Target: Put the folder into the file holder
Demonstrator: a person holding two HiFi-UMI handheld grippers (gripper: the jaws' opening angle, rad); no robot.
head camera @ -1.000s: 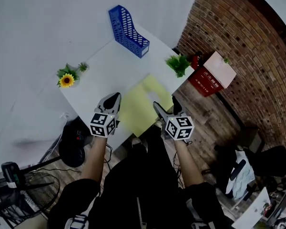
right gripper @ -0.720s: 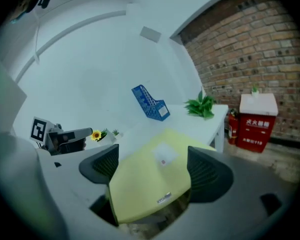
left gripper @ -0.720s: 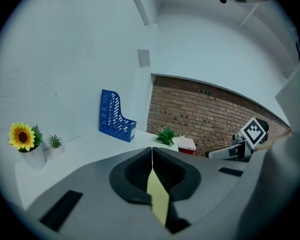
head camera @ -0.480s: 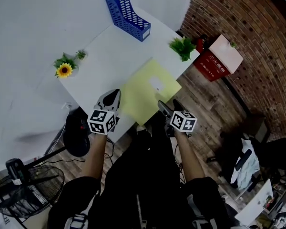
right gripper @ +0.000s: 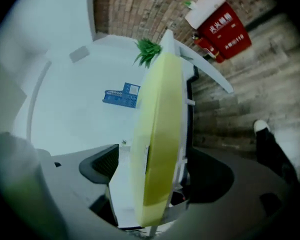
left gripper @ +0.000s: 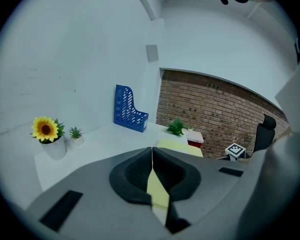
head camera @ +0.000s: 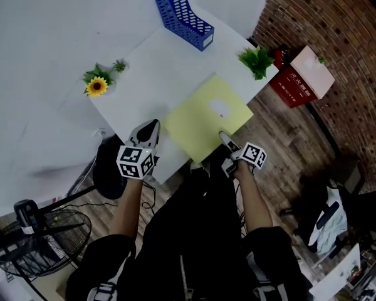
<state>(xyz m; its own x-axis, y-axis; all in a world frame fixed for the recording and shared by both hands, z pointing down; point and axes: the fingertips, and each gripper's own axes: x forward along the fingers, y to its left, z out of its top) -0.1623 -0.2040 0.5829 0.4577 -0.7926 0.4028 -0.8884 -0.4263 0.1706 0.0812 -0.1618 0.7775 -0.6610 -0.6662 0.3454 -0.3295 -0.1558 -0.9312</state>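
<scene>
A yellow folder (head camera: 203, 121) lies flat on the white table (head camera: 156, 74), its near edge hanging over the front. The blue file holder (head camera: 182, 14) stands empty at the far corner. My right gripper (head camera: 226, 142) is at the folder's near right corner, rolled on its side. In the right gripper view the folder (right gripper: 157, 134) stands edge-on between the jaws, which are open with one above and one below it. My left gripper (head camera: 148, 130) hovers shut and empty over the table's front edge, left of the folder (left gripper: 177, 146). The file holder (left gripper: 129, 115) shows far ahead of it.
A sunflower pot (head camera: 97, 85) and a tiny plant (head camera: 119, 64) sit at the table's left edge, a green plant (head camera: 257, 60) at its right corner. A red and white box (head camera: 301, 80) stands on the wooden floor by the brick wall. A fan (head camera: 50, 243) is at lower left.
My right gripper has rolled onto its side and closed in on the folder's near corner, so the edge now sits between its jaws. The left gripper has barely moved.
</scene>
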